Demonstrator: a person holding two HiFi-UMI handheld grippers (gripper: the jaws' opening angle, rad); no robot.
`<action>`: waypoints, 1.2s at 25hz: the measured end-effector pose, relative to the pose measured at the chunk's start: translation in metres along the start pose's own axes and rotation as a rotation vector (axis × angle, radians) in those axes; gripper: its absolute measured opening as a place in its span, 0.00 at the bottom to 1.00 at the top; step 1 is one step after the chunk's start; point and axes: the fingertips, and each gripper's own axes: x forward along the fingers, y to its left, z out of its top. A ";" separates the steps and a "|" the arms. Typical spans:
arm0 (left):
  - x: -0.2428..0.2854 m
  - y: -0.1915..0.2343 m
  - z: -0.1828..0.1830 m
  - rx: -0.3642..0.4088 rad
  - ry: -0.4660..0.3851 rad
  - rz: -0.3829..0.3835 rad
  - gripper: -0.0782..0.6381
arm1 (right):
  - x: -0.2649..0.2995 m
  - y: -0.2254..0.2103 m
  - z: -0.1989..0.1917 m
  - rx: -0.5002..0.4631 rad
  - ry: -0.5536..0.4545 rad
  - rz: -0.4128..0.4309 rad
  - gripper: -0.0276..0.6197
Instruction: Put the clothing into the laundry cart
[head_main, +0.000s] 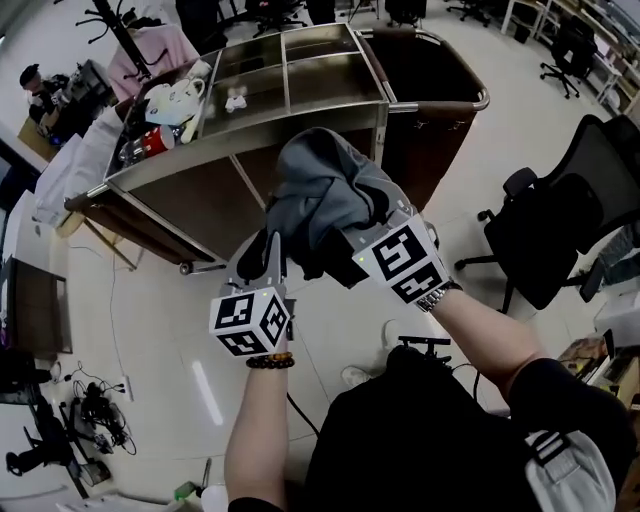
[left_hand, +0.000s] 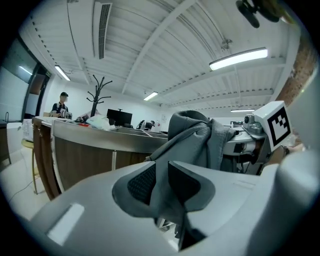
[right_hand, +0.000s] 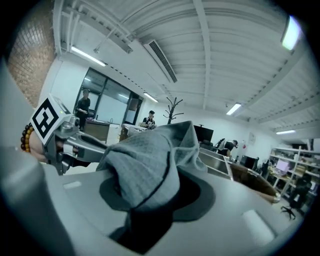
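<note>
A bunched grey garment (head_main: 325, 195) hangs in the air between my two grippers, just in front of the laundry cart (head_main: 300, 100). My left gripper (head_main: 272, 255) is shut on a lower fold, and the cloth (left_hand: 200, 135) runs up between its dark pads (left_hand: 142, 182). My right gripper (head_main: 352, 228) is shut on the garment's other side; the cloth (right_hand: 150, 165) fills its jaws and hides the pads. The cart has a steel top with compartments, wood sides and a dark bag bay (head_main: 430, 80) at its right end. It also shows in the left gripper view (left_hand: 80, 145).
White items and a red can (head_main: 165, 135) lie on the cart's left end. A black office chair (head_main: 560, 220) stands at the right and a coat rack (head_main: 120, 30) behind the cart. Cables (head_main: 90, 410) lie on the floor at left. A person (left_hand: 61, 102) stands beyond the cart.
</note>
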 end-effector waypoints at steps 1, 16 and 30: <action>0.006 -0.010 0.001 0.005 0.003 -0.023 0.22 | -0.009 -0.011 0.001 0.005 -0.001 -0.029 0.30; 0.122 -0.168 0.040 0.079 -0.026 -0.229 0.22 | -0.123 -0.202 0.007 0.027 -0.054 -0.284 0.30; 0.210 -0.243 0.054 0.112 -0.018 -0.202 0.22 | -0.132 -0.340 0.007 0.053 -0.099 -0.283 0.30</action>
